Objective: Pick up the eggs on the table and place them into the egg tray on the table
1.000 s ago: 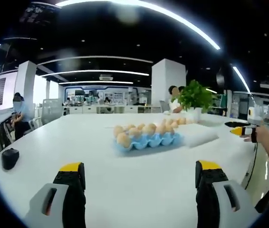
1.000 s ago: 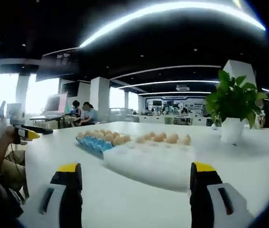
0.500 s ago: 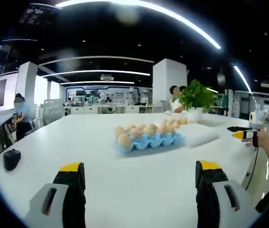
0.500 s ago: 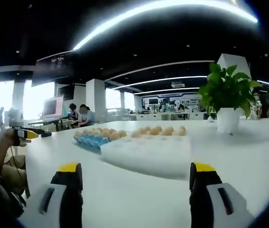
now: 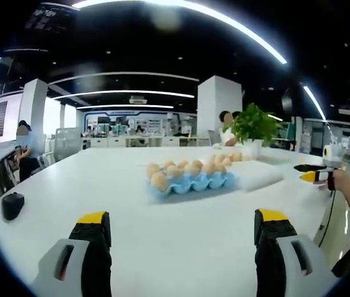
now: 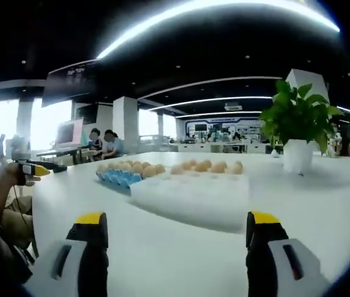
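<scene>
- left gripper view: the left gripper (image 5: pixel 181 247) rises from the bottom edge with its yellow-tipped jaws spread wide, nothing between them, over a bare stretch of the white table (image 5: pixel 132 198).
- at the centre of the frame a blue egg tray (image 5: pixel 190 184) sits on the table, its cups loaded with brown eggs (image 5: pixel 160 180).
- just right of the tray lies a white foam pad (image 5: pixel 256 176); more loose eggs (image 5: pixel 237 157) rest along its far edge.
- a potted plant (image 5: pixel 253 129) stands behind the pad, right of centre.
- a small black object (image 5: pixel 12 206) lies on the table at the left edge.
- at the right edge a hand (image 5: pixel 343 180) holds the other gripper's yellow tip above the table's rim.
- a seated person (image 5: pixel 25 148) appears far left in the office background.
- right gripper view: the right gripper (image 6: pixel 176 246) comes up from the bottom, jaws wide apart and holding nothing.
- the foam pad (image 6: pixel 190 198) fills the middle of the frame, with a row of loose eggs (image 6: pixel 218 167) on its far side.
- the egg tray (image 6: pixel 120 176) lies left of centre, touching the pad's left end, filled with eggs (image 6: pixel 139 168).
- the potted plant (image 6: pixel 298 133) in its white pot stands at upper right.
- at the left edge a hand (image 6: pixel 11 182) grips the left gripper, seen from the side.
</scene>
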`<state>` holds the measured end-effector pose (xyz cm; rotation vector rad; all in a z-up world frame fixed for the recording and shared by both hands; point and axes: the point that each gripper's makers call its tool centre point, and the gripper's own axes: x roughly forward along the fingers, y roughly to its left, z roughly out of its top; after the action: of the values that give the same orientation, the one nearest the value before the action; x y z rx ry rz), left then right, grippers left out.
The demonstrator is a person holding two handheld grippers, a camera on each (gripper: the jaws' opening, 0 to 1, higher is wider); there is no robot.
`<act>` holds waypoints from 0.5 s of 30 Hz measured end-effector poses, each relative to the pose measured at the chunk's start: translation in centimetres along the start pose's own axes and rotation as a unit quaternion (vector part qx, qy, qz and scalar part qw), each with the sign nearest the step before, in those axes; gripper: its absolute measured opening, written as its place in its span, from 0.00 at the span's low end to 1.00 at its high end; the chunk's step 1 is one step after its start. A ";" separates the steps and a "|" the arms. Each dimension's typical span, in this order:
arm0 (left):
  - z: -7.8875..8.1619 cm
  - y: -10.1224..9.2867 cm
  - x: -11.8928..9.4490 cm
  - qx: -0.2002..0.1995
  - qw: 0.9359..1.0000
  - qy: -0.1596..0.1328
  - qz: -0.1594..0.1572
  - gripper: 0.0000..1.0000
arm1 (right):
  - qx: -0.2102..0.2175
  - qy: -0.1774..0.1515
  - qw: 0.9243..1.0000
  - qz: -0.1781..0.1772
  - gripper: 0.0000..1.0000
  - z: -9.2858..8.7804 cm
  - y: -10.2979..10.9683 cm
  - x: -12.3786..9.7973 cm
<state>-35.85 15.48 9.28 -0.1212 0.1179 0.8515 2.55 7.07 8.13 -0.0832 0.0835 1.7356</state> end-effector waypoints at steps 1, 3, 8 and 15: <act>0.0 0.0 0.0 0.000 1.000 0.000 0.000 0.98 | -0.001 0.000 1.000 0.001 0.97 0.1 0.0 0.2; 0.0 0.1 0.1 -0.001 1.000 -0.001 -0.001 0.98 | -0.002 -0.001 1.000 0.002 0.96 0.5 -0.1 0.6; 0.0 0.2 0.1 -0.004 1.000 -0.004 -0.002 0.98 | -0.024 0.009 1.000 0.004 0.93 1.6 -0.6 2.7; -0.3 0.1 0.3 -0.010 1.000 -0.005 -0.006 0.97 | -0.052 0.015 0.998 0.033 0.88 4.6 -0.6 7.1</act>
<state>-35.72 15.71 8.97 -0.1352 0.0989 0.8411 1.89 14.56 11.97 -0.1839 0.0175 1.8038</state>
